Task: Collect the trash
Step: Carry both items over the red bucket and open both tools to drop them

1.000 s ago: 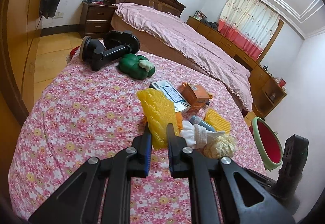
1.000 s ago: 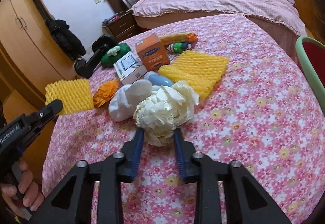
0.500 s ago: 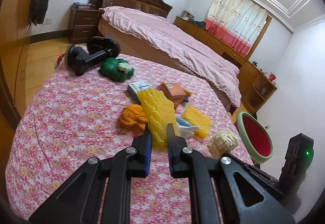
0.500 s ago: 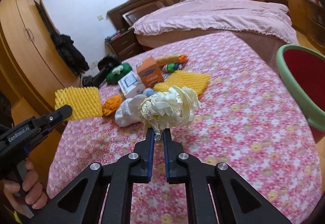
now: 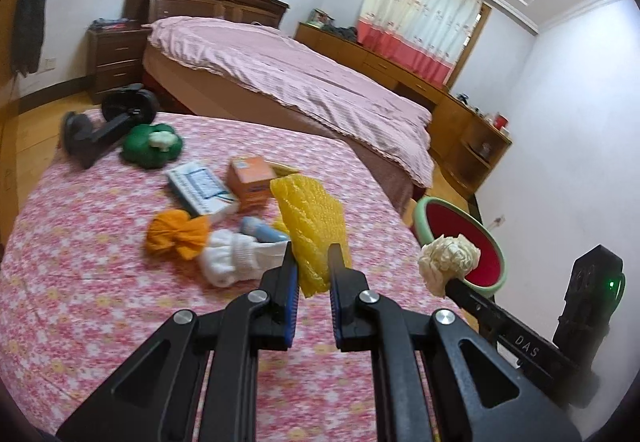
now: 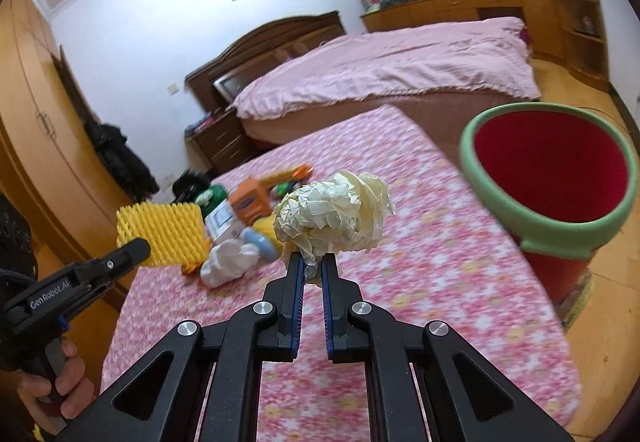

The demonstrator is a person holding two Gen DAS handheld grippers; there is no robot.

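My left gripper point(image 5: 311, 262) is clamped on a yellow foam net point(image 5: 312, 230), its lower end pinched between the blue pads and the rest standing up above the fingertips, clear of the flowered tabletop point(image 5: 100, 306). My right gripper point(image 6: 312, 262) is closed tight on a crumpled ball of cream paper point(image 6: 334, 217) — the wad sits on top of the jaws, held by a twist of paper at its underside. Both pieces of trash are off the surface.

From the left wrist view the paper ball point(image 5: 448, 260) shows at the tip of my right gripper, in front of the mouth of the green-rimmed red bin point(image 5: 486, 248), which stands on the floor just past the right edge of the tabletop. From the right wrist view that bin point(image 6: 552, 222) is near the far right corner, open and upright.

Left on the tabletop, toward its far left part, is a loose cluster: an orange crumpled scrap point(image 5: 176, 236), a white glove point(image 5: 236, 258) touching it, a blue tube point(image 5: 260, 232), a white flat box point(image 5: 202, 189) and an orange carton point(image 5: 252, 177) side by side. Further back lie a green plush toy point(image 5: 152, 145) and a black stand point(image 5: 104, 125) near the far left edge. My hand point(image 6: 52, 390) grips the left gripper's handle.
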